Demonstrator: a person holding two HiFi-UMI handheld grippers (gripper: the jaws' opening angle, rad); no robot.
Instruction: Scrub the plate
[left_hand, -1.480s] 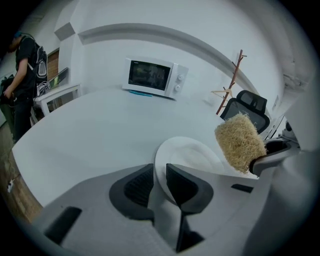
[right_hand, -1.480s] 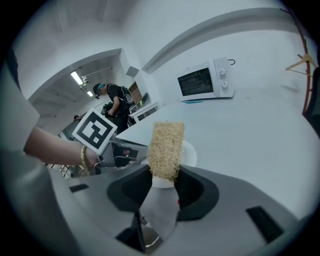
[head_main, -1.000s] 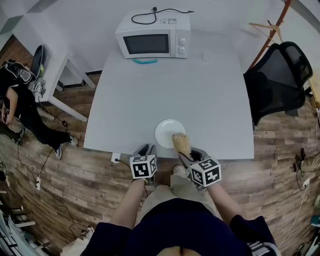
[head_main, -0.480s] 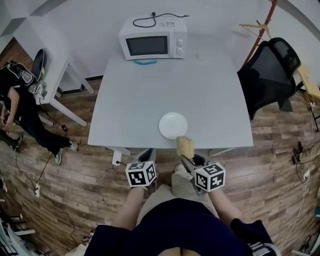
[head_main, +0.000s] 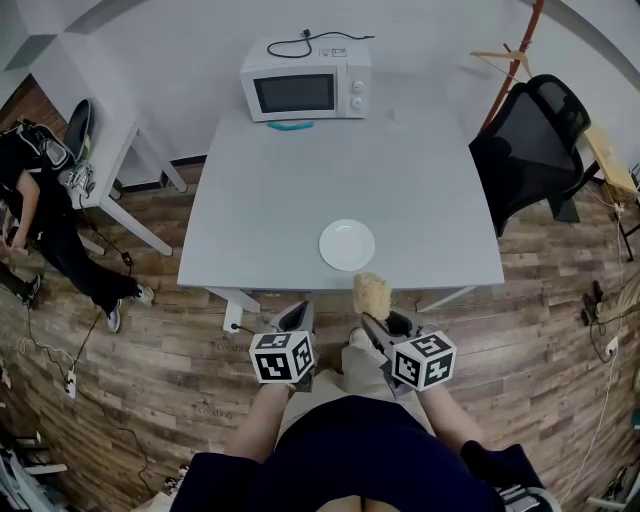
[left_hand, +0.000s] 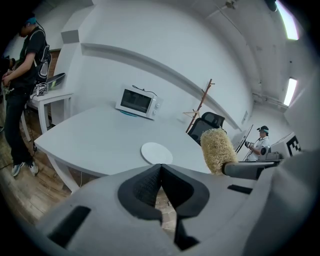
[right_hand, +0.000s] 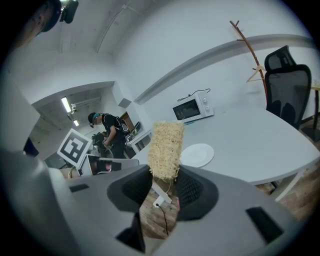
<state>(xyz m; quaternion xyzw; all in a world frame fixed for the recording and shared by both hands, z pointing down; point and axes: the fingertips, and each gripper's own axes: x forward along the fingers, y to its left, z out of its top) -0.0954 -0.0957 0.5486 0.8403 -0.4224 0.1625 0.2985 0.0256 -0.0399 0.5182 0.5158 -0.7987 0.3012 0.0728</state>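
Note:
A round white plate (head_main: 347, 244) lies empty near the front edge of the white table (head_main: 300, 180). My right gripper (head_main: 380, 322) is shut on a tan loofah scrubber (head_main: 372, 294), which stands up just off the table's edge, short of the plate. In the right gripper view the scrubber (right_hand: 165, 149) rises from between the jaws of my right gripper (right_hand: 164, 182), with the plate (right_hand: 197, 154) beyond it. My left gripper (head_main: 297, 318) hovers over the floor left of the scrubber. Its jaws (left_hand: 160, 167) are shut on nothing, and the plate (left_hand: 156, 152) lies ahead of them.
A white microwave (head_main: 305, 82) stands at the table's far edge with a teal item (head_main: 289, 125) in front of it. A black office chair (head_main: 530, 140) and a wooden coat stand (head_main: 520, 50) are at the right. A person (head_main: 40, 210) stands by a side desk at the left.
Both grippers have pulled back from the table toward the person's body. The scrubber, which rested over the plate's near rim, now stands clear of the plate and off the table's edge.

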